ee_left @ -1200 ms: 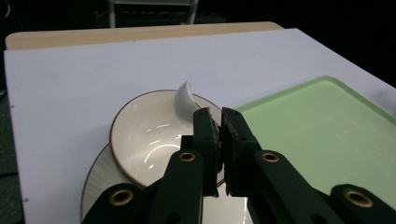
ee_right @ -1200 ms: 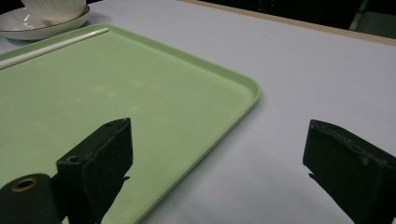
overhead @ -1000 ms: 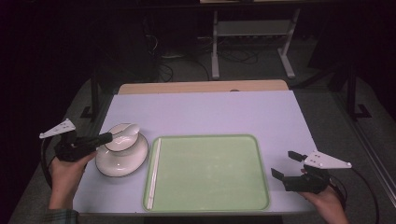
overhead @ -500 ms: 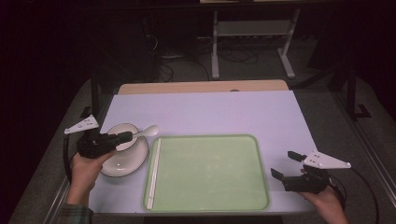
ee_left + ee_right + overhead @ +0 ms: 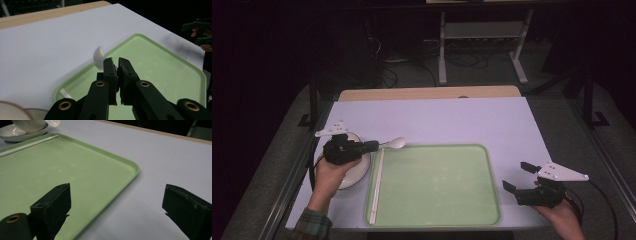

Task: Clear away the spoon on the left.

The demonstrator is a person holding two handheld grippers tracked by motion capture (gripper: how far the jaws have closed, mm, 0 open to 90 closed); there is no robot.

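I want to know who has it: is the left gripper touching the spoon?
Touching. In the left gripper view the left gripper has its jaws shut on the spoon.

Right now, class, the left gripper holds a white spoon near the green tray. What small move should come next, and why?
Probably carry the spoon a little further over the tray and lower it. The left gripper is shut on its handle, the bowl of the spoon hangs just at the tray's near-left corner, and the tray's middle is bare. The right gripper waits open.
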